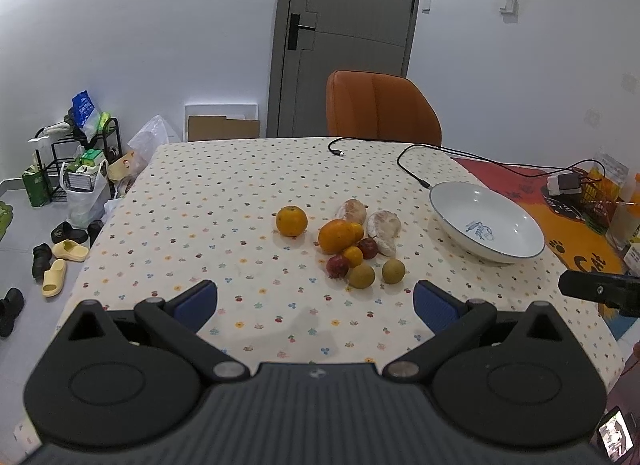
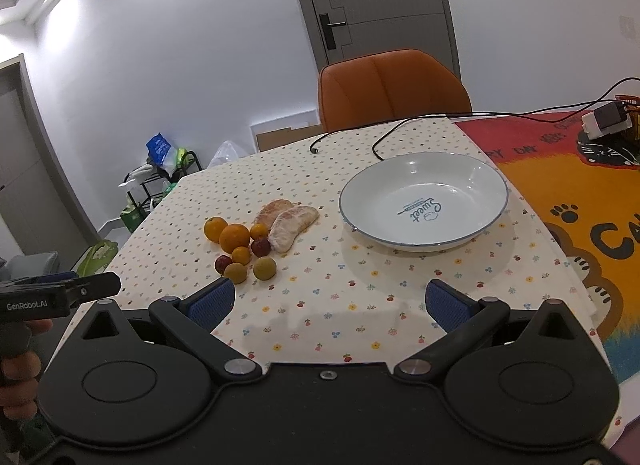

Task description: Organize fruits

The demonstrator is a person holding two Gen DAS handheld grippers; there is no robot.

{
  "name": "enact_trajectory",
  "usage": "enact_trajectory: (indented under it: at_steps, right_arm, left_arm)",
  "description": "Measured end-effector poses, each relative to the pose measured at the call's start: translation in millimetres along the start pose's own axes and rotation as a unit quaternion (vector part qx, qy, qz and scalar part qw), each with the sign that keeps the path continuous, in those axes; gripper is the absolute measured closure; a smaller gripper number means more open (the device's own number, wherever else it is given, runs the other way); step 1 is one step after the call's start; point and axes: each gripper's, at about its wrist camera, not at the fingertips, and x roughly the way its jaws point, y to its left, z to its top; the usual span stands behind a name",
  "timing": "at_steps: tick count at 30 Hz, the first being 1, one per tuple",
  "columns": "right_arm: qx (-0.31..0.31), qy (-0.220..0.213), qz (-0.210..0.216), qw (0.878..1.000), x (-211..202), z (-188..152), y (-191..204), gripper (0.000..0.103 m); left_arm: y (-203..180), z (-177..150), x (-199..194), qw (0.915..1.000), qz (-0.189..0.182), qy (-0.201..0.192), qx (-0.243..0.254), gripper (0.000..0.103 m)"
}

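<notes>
Tablecloth [image 1: 224, 201] holds fruits [image 1: 348, 245] ahead of both parted jaws

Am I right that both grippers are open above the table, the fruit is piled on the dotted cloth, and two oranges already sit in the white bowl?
Not quite. The white bowl is empty, as the right wrist view shows clearly. All the fruit, oranges included, lies on the dotted cloth beside it. The rest holds: the left gripper and right gripper are both open above the table.
</notes>
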Motion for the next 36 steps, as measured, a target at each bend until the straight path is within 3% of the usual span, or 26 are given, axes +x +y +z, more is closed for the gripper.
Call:
enact_trajectory:
  at_steps: [36]
  right_arm:
    - [-0.015, -0.005, -0.017, 1.0, 0.4, 4.9, 3.2, 0.0]
  left_arm:
    - [2.3, 6.4, -5.1, 1.0, -0.001, -0.005, -0.003, 0.0]
